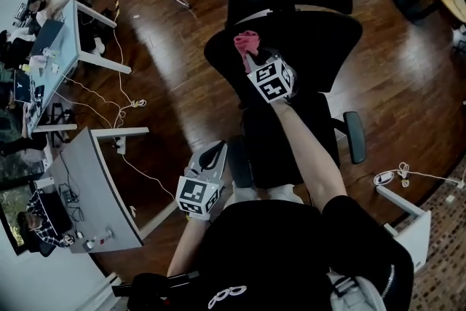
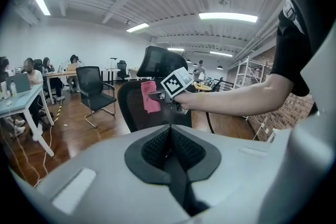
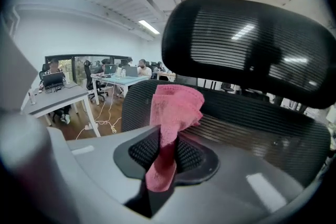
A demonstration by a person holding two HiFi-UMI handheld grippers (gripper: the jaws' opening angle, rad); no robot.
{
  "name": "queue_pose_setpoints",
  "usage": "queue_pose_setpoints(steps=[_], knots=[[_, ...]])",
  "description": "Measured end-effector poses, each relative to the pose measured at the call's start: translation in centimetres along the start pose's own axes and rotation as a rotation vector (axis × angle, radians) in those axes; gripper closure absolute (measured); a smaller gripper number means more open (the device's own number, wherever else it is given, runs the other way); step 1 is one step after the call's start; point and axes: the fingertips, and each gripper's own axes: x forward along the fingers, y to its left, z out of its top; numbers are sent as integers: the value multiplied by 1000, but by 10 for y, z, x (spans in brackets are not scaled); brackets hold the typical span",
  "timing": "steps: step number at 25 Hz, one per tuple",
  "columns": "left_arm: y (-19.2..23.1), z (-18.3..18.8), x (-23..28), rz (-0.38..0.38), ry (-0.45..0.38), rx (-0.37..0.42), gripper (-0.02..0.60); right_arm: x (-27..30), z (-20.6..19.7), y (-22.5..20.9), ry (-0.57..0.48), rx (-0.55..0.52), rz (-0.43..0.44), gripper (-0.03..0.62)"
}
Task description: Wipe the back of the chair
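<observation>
**Pink cloth pinched at the chair's backrest**

Black T-shirt fabric fills the head view's 6 o'clock edge. It carries a white looped emblem that I cannot read as letters. From it the right forearm reaches toward 12 o'clock, covering the middle of the seat of a black mesh office chair. The chair's base is hidden under that seat, and one padded armrest shows at 3 o'clock of it. The chair fronts the person, with the seat nearest, the curved backrest beyond and the headrest farthest. Its long axis runs from 6 to 12 o'clock.

The right gripper has its jaws clamped on a pink terry cloth. The cloth's long axis follows the jaws. Its lower end is pinched and partly buried between the pads, and its bunched free end stands toward 12 o'clock at the backrest's upper edge. Whether it presses on the mesh or merely sits before it, I cannot tell. The gripper's cube bears black-and-white square patterns.

The left gripper is held low at 7 o'clock of the right one, beside the seat. Its jaws are pressed together with nothing between them, and it points toward the chair.

At 9 o'clock white desks are cut by the frame. Cables trail across the dark wooden floor.
</observation>
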Motion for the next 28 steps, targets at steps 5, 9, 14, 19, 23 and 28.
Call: queue_pose_setpoints(steps=[5, 9, 14, 19, 23, 28], knots=[[-23, 15, 34, -67, 10, 29, 589, -39, -45, -83, 25, 83, -128, 523], [-52, 27, 61, -136, 15, 58, 589, -81, -89, -167, 52, 160, -267, 523], [-85, 29, 83, -190, 25, 77, 589, -135, -142, -252, 90, 253, -444, 523], [-92, 19, 87, -207, 55, 74, 589, -152, -181, -275, 129, 327, -523, 523], [-85, 15, 92, -203, 53, 69, 589, -125, -174, -240, 138, 247, -453, 523], [-67, 5, 73, -168, 37, 48, 589, -69, -143, -142, 122, 165, -285, 523]])
